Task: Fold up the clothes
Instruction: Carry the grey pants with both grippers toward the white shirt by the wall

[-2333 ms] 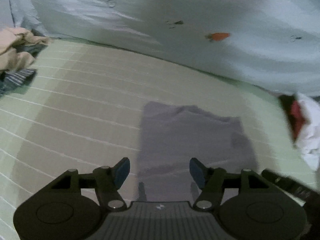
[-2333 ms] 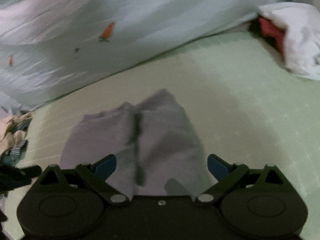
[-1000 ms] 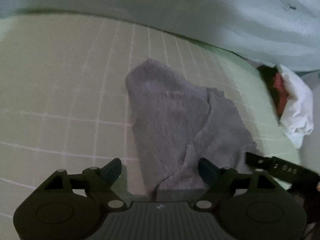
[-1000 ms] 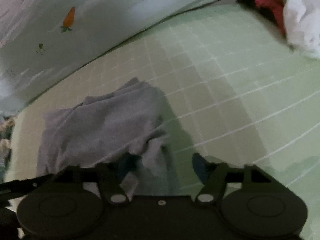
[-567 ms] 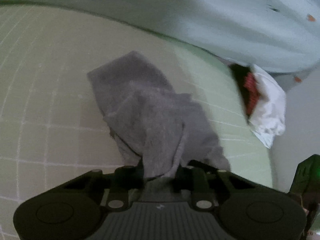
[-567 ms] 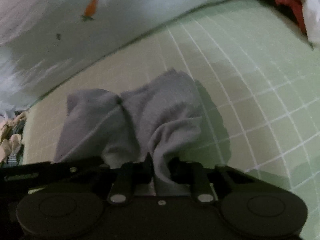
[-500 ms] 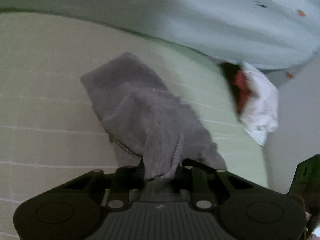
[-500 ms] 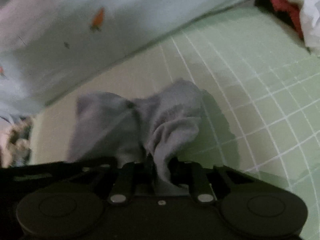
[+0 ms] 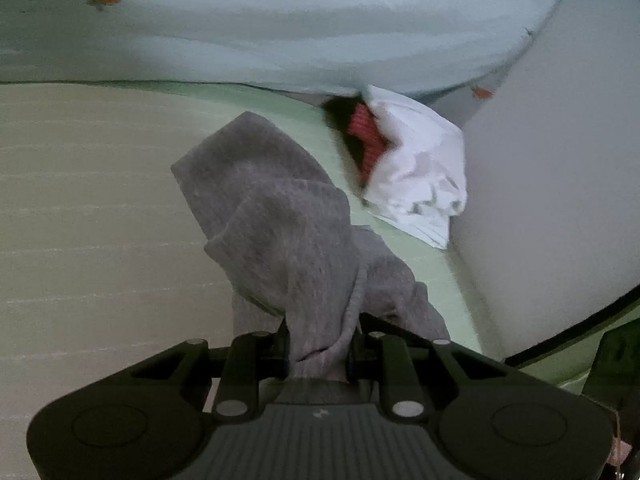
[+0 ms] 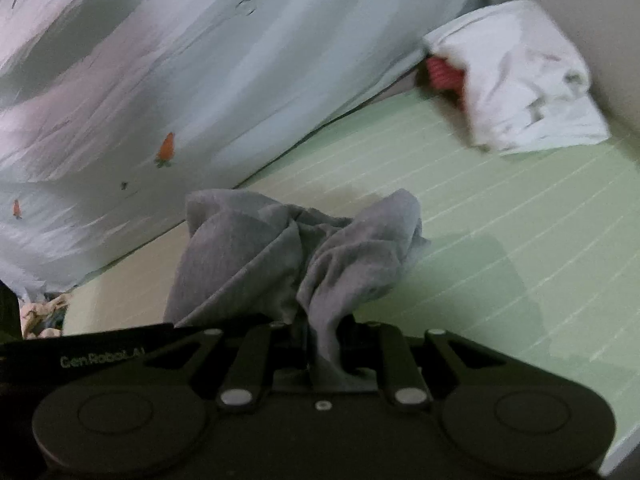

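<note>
A grey knit garment [image 9: 280, 220] hangs bunched from both grippers over the pale green checked bed sheet [image 9: 80, 200]. My left gripper [image 9: 318, 344] is shut on one near edge of it. My right gripper [image 10: 324, 340] is shut on the other near edge, and the grey garment [image 10: 320, 248] droops in folds ahead of it with its far end on the sheet. The left gripper's body [image 10: 88, 354] shows at the lower left of the right wrist view.
A white and red pile of clothes [image 9: 404, 168] lies at the far right corner of the bed, also in the right wrist view [image 10: 516, 76]. A light blue blanket with carrot prints [image 10: 180, 80] lines the far side. A beige clothes pile [image 10: 44, 316] sits at the left. A white wall [image 9: 540, 200] bounds the right.
Both grippers closed on the garment's near edge about a second ago. Since then they have lifted it and swung right toward the white pile, so the cloth bunches up.
</note>
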A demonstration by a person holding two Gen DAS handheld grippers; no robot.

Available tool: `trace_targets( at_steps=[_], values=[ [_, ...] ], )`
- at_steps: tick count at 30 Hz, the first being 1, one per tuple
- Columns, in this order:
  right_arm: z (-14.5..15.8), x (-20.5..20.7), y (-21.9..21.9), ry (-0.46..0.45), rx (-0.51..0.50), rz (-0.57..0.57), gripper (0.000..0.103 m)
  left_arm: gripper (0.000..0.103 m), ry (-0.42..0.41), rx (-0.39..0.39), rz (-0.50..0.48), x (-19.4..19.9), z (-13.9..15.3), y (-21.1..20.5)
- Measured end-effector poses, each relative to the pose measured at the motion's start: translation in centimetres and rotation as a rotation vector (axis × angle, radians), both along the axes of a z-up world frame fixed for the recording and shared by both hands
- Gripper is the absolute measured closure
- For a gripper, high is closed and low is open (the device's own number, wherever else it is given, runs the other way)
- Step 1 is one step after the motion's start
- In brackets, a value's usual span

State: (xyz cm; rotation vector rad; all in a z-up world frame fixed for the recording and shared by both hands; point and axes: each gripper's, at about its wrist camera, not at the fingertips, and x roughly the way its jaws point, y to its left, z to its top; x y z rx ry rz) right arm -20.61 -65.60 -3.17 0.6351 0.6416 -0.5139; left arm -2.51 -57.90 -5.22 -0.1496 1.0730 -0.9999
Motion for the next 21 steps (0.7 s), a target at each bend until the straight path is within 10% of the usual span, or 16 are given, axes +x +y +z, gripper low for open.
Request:
trace_targets(
  at_steps=[21],
  values=[
    [8.6,-9.9,-25.1,-0.219,-0.165,-0.128,0.088,0.079,-0.167,-0.197,-0.074,-4.5,8.9,-26.9]
  ],
)
